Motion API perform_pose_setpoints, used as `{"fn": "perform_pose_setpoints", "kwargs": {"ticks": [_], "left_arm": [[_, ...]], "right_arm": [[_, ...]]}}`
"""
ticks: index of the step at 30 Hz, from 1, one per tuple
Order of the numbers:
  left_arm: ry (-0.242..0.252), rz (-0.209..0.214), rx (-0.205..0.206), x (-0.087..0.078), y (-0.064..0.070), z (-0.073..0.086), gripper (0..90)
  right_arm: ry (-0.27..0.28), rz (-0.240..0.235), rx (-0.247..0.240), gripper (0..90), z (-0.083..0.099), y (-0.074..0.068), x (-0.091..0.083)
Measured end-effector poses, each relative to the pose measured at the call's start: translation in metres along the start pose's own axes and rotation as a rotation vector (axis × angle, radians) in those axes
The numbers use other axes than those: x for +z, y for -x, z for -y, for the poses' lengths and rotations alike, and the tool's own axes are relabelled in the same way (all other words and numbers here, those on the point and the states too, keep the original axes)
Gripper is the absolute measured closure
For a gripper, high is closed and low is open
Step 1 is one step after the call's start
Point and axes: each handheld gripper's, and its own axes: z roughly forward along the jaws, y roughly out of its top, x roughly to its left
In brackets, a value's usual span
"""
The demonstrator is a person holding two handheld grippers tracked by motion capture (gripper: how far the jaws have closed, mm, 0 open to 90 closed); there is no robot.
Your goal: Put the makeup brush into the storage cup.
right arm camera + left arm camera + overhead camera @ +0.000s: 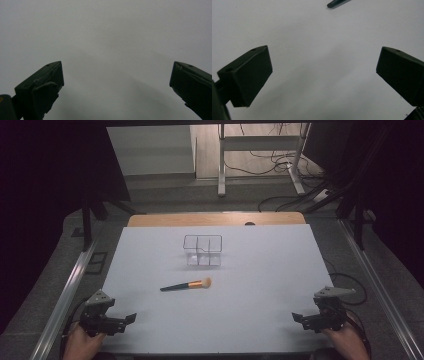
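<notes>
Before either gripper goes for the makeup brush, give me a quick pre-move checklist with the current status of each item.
1. Left gripper open with nothing between its jaws: ok.
2. Right gripper open with nothing between its jaws: ok.
3. Makeup brush lying flat and apart from everything else: ok.
4. Clear organizer upright beyond the brush: ok.
5. Organizer compartments free: cannot tell, the walls are transparent and small.
6. White table surface bare between the grippers and the brush: ok.

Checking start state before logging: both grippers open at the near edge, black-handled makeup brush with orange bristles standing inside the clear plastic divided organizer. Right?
Not quite. The black-handled makeup brush with orange bristles lies flat on the white table, in front of the clear plastic divided organizer, apart from it. High view shows it. Left gripper and right gripper are open.
</notes>
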Motion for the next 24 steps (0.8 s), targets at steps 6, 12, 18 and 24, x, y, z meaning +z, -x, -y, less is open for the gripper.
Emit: {"fn": "perform_pose_setpoints", "kwargs": {"ticks": [6,12,18,24], "left_arm": [[-0.019,-0.013,0.000,0.0001,0.0001,-0.0005,1.0],[-0.029,-0.018,-0.011,-0.0002,-0.0008,-0.0014,1.0],[-0.042,-0.028,-0.012,0.0000,0.0001,-0.0038,0.8],[-0.047,-0.031,-0.005,0.0007,0.0015,-0.0077,0.0]], "right_arm": [[0.001,0.003,-0.005,0.0,-0.0001,-0.0007,0.0001],[0.000,0.001,-0.008,0.0,-0.0001,-0.0011,0.0000],[0.002,0.003,-0.015,0.0,-0.0002,-0.0010,-0.0001],[0.005,0.004,-0.014,0.0,-0.0003,-0.0009,0.0000]]}}
